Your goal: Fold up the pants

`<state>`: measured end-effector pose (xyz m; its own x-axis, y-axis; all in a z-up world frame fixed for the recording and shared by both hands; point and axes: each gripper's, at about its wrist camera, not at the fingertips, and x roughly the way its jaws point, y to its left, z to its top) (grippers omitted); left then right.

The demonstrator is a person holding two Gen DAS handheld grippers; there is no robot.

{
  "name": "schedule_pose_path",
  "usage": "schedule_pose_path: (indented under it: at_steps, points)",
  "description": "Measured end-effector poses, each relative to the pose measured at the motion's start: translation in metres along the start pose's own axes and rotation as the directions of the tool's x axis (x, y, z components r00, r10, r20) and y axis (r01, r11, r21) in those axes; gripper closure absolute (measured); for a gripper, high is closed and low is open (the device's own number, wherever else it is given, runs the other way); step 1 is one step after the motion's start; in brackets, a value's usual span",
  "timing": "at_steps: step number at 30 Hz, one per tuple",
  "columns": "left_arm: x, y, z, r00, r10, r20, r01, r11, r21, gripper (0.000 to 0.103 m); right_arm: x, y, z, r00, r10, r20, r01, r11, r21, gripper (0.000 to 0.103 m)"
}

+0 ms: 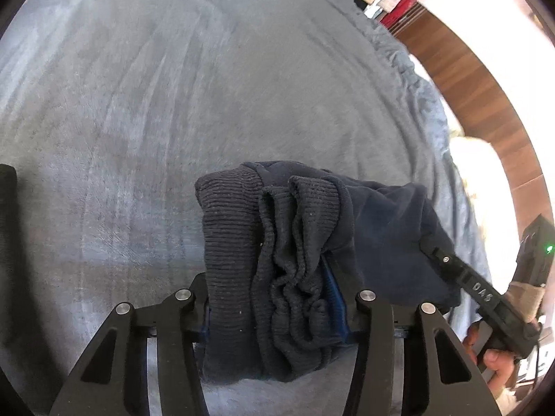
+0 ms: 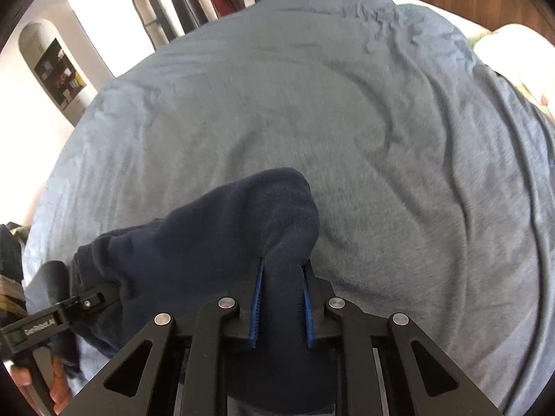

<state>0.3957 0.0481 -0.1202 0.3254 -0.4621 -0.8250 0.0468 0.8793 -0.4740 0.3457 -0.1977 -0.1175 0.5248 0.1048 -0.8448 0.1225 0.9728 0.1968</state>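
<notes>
The grey-blue blanket [image 1: 173, 104] fills nearly everything under me, spread over the bed with soft creases toward twelve and one o'clock. Beyond its far edge at one o'clock in my left camera runs a strip of wooden floor [image 1: 468, 79].

The dark navy pants [image 1: 381, 228] are bunched between my two tools, above the blanket at the middle and six o'clock of both views. In my right camera the cloth humps up from six o'clock and trails off toward eight o'clock [image 2: 194, 239].

My left gripper [image 1: 277, 298] is clamped on the ribbed cuffs [image 1: 270, 242], a thick crumpled wad packed between the fingers. My right gripper [image 2: 281, 305] pinches a narrower fold of the pants, its blue pads [image 2: 256, 308] pressed against the cloth on either side.

From my left camera I see the right tool at four o'clock, biting the same garment, with my hand [image 1: 492, 360] below it.
</notes>
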Motion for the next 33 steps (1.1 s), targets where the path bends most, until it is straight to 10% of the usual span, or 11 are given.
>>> schedule_pose_path:
  at_steps: [11,33]
  points:
    - [-0.095,0.001,-0.004,0.988,-0.036,0.15,0.032,0.999,0.028,0.054,-0.054,0.031,0.018,0.995,0.018,0.097,-0.012,0.998,-0.059,0.083]
    - [-0.258,0.163,-0.034,0.934,0.235,0.269,-0.226,0.972,-0.062,0.054,-0.052,0.252,-0.024,0.944,0.324,0.065,-0.297,0.919,-0.26,0.083]
